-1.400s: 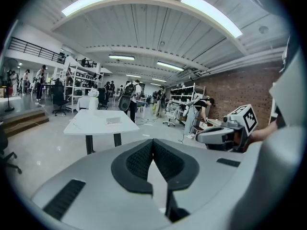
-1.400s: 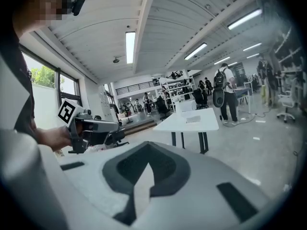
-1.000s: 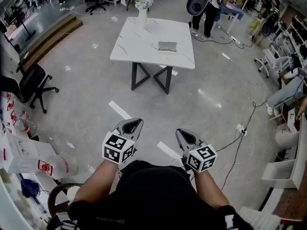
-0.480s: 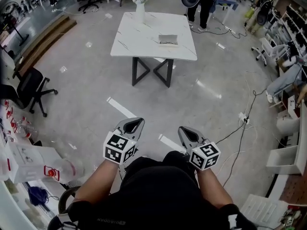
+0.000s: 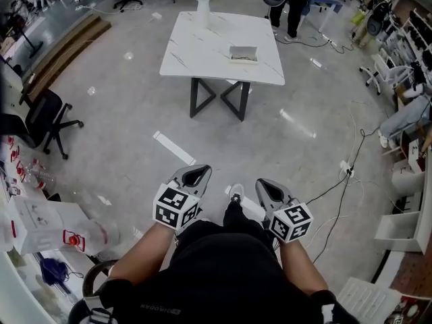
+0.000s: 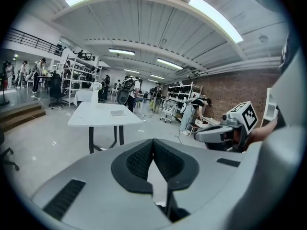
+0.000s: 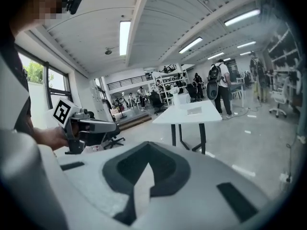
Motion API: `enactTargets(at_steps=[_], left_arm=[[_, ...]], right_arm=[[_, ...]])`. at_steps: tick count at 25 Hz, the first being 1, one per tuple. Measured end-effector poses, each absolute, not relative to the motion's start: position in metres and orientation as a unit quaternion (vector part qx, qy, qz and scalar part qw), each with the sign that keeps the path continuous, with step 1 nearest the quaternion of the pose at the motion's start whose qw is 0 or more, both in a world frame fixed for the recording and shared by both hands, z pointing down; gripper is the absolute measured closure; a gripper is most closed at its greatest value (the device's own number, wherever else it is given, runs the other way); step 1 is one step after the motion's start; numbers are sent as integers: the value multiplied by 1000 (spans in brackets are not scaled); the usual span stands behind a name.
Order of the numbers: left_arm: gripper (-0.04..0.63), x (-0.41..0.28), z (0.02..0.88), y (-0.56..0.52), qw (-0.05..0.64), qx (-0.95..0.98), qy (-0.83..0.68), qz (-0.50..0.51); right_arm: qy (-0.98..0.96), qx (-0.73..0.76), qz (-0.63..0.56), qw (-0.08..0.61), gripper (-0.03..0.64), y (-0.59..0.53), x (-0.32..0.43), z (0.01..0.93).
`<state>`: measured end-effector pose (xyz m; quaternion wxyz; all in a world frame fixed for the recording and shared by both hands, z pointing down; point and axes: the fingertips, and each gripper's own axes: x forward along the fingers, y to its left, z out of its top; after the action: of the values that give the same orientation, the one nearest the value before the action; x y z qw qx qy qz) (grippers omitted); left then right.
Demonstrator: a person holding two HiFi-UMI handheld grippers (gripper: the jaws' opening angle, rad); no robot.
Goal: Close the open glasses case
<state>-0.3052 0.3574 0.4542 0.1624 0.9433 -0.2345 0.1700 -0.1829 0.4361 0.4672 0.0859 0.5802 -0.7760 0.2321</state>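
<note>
Far ahead on the white table (image 5: pixel 202 49) lies the glasses case (image 5: pixel 244 54). Jaws of the left gripper (image 5: pixel 195 175) and right gripper (image 5: pixel 265 188) meet, empty.

Open-plan lab hall: storage racks (image 6: pixel 79 75), office chairs (image 5: pixel 40 123), floor cables (image 5: pixel 356 150), marble-top table (image 5: pixel 202 52).

The glasses case (image 5: pixel 244 54) lies on the table (image 5: pixel 196 49), a vase (image 5: pixel 203 9) at its far edge.

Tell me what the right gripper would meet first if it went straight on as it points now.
Nothing near: the right gripper, tongs shut, faces open floor; the white table looks first in line, though depth is unclear.
</note>
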Motion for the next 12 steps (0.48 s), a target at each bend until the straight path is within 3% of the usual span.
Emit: enactTargets(at_steps=[12], left_arm=[[591, -250, 451, 292, 162, 940, -246, 174]], right_arm=[[-800, 557, 196, 103, 615, 351, -136, 457]])
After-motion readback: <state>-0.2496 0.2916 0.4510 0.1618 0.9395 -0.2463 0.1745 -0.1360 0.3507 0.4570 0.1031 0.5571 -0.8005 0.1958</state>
